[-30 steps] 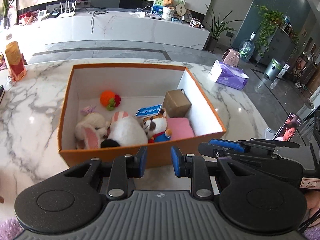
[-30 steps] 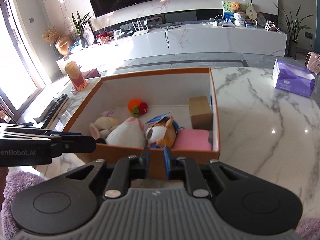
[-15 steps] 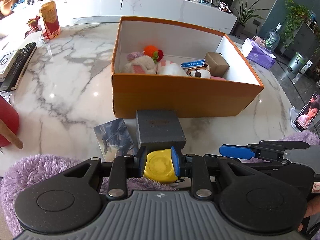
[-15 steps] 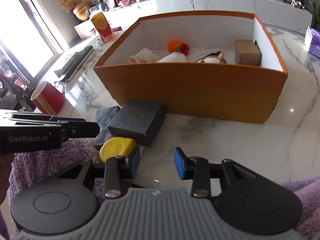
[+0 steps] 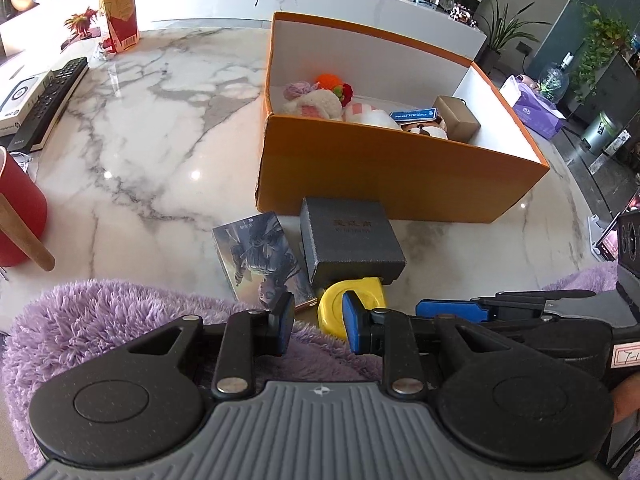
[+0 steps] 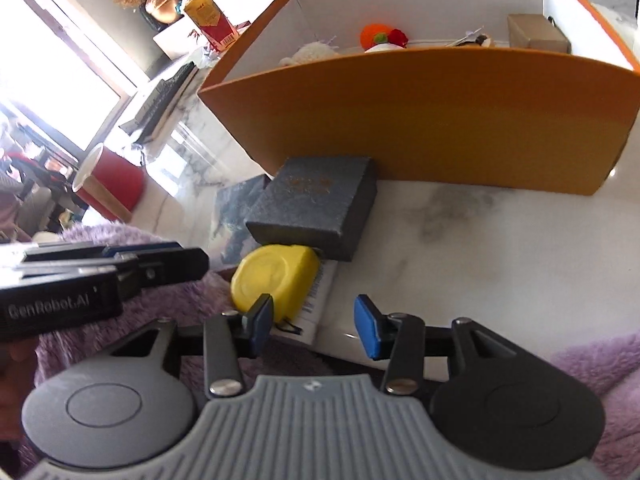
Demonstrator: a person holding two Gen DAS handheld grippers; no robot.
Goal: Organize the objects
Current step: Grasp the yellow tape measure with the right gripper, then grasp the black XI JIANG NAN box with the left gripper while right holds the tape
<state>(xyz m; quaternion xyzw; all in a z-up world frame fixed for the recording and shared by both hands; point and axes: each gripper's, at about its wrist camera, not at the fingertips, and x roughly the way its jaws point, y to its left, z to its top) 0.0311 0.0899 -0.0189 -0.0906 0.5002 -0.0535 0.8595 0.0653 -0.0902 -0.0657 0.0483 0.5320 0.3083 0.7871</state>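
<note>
A yellow case [image 5: 356, 300] lay at the near edge of the marble table [image 5: 140, 160], touching the front corner of a dark box [image 5: 348, 240]. A picture card [image 5: 262, 258] lay flat just left of the dark box. The dark box stood right against the front wall of the big orange box [image 5: 400, 176], so it sat between the yellow case and the big box. The left tongs [image 5: 316, 324] were apart and held nothing, and their right pad hid part of the yellow case. The right tongs [image 6: 316, 326] were wide apart too and held nothing, with the yellow case [image 6: 276, 280] just past their left pad. The case rested on a white paper with a bar code [image 6: 318, 304]. Fuzzy purple cloth [image 5: 104, 320] lay under both tongs. Inside the orange box were a cream plush bunny [image 5: 316, 104], an orange ball toy [image 5: 330, 82], a small brown box [image 5: 458, 118], a blue card [image 5: 414, 113] and a little dog toy [image 5: 430, 130]. Far to the left sat a red cup [image 5: 16, 208], a black remote [image 5: 48, 100] and a red and gold carton [image 5: 120, 16]. A purple tissue pack [image 5: 534, 108] sat far off on the right.
</note>
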